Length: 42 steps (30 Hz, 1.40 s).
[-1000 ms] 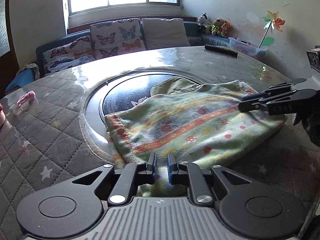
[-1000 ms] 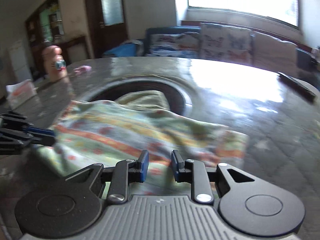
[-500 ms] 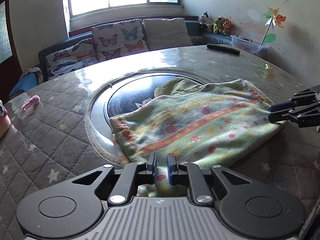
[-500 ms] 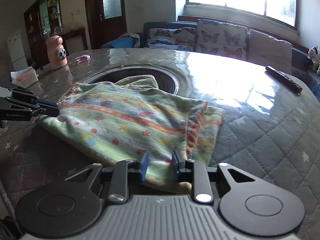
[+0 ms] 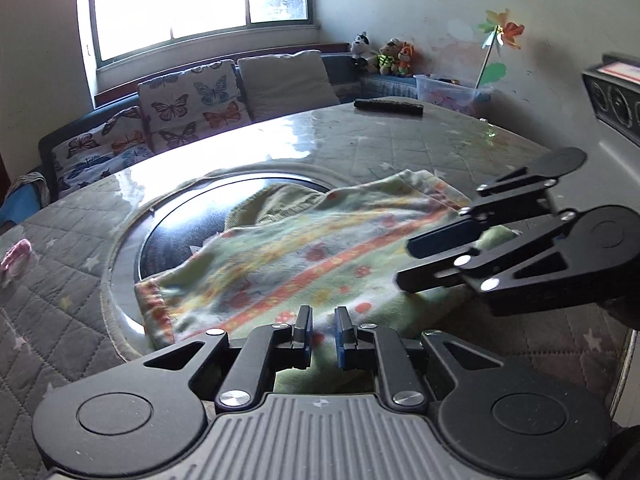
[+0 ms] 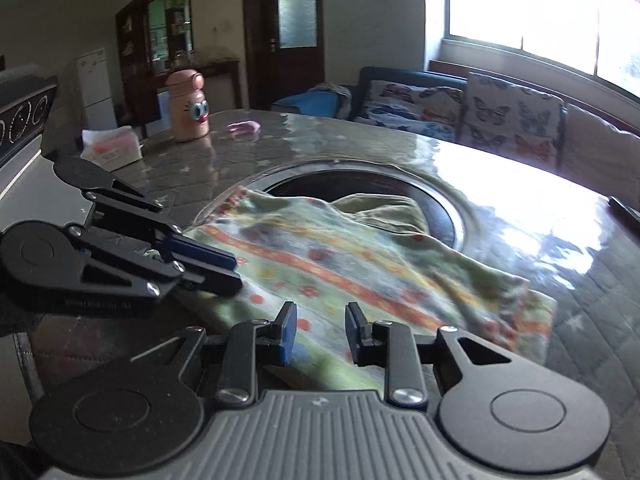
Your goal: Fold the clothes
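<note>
A folded garment (image 5: 300, 256) (image 6: 360, 264), green with orange stripes and red dots, lies flat on the round table, partly over its dark round inset (image 5: 172, 248). A plain olive part (image 5: 276, 204) sticks out at its far side. My left gripper (image 5: 322, 322) (image 6: 236, 272) hovers at the near left edge of the garment, its jaws a narrow gap apart with nothing pinched. My right gripper (image 6: 320, 320) (image 5: 404, 264) hangs over the near right part, also slightly open, the cloth showing below the gap. The two grippers are close together.
The table wears a grey quilted cover (image 5: 60, 320) under clear plastic. A dark remote (image 5: 388, 106) lies at the far edge. A pink bottle (image 6: 188, 106), a tissue pack (image 6: 112, 148) and a small pink thing (image 6: 243, 127) stand to the left. A sofa with butterfly cushions (image 5: 188, 108) is behind.
Both grippers have swung in toward each other over the near edge of the garment, each now large in the other's view. The garment lies as before.
</note>
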Tool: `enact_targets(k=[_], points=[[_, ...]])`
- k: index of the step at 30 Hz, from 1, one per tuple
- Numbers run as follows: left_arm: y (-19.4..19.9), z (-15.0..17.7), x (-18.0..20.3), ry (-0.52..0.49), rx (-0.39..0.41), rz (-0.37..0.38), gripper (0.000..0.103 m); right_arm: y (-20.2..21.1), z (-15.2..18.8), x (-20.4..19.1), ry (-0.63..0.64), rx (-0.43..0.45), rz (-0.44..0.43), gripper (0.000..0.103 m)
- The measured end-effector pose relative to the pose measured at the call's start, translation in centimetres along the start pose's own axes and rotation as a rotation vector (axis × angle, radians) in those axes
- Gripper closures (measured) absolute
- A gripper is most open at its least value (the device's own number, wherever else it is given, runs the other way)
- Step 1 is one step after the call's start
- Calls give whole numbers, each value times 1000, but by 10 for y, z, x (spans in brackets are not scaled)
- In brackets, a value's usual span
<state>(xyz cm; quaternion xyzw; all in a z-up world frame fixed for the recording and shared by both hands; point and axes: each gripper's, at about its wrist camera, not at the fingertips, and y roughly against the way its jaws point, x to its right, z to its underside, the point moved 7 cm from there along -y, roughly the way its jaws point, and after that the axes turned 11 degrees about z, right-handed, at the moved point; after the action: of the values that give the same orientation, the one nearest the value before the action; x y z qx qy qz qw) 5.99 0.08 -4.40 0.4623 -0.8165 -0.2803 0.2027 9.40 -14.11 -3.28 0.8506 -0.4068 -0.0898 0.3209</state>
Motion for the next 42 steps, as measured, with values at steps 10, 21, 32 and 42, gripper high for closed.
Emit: enact_targets(k=[10,21,32,42], points=[[3,-8,-26,36,15,-44,89,-5,-6,22,-31,-8,29,77],[-18,-20,-99,130,-16,-150,89,-46,-11,95,-162,-36,160,77],[-33,-18,-123,164,-17,-161,89,-54,-5,121,-219,-28,210,81],[-14,-23,-126,170,17,-190,83,-40,-16,96,-143,-28,188,79]])
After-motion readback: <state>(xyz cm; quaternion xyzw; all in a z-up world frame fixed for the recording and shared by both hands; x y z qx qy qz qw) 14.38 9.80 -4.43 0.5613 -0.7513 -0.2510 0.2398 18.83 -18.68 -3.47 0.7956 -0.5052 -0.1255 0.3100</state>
